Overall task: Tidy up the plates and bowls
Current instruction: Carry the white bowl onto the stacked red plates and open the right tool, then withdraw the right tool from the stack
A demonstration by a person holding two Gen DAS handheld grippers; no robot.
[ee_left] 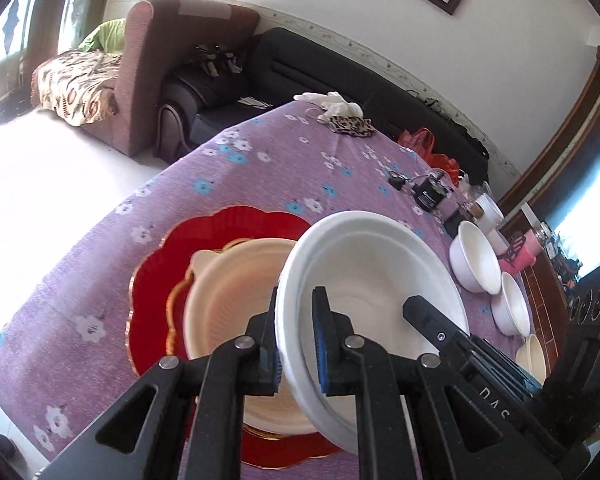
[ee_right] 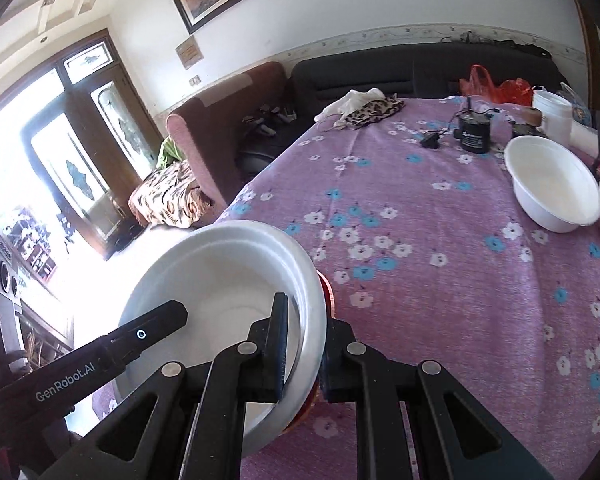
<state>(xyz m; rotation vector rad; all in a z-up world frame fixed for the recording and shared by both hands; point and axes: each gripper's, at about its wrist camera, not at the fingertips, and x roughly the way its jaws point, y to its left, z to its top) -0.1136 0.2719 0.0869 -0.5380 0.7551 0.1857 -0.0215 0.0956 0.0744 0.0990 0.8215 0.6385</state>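
A white foam bowl (ee_left: 372,276) is held tilted in the air by both grippers, one on each side of its rim. My left gripper (ee_left: 298,344) is shut on its left rim; the right gripper's finger shows inside the bowl. In the right wrist view my right gripper (ee_right: 304,344) is shut on the bowl's (ee_right: 228,280) right rim. Below the bowl lies a cream plate (ee_left: 228,300) on a red scalloped plate (ee_left: 156,280). Three more white bowls (ee_left: 474,258) stand at the right, two of which show in the right wrist view (ee_right: 552,184).
The table has a purple flowered cloth (ee_right: 440,280). At its far end lie a white and a leopard-print cloth (ee_right: 374,110), a black pump with cable (ee_right: 474,132), a red bag (ee_right: 496,86) and a white tub (ee_right: 552,114). Sofas stand behind.
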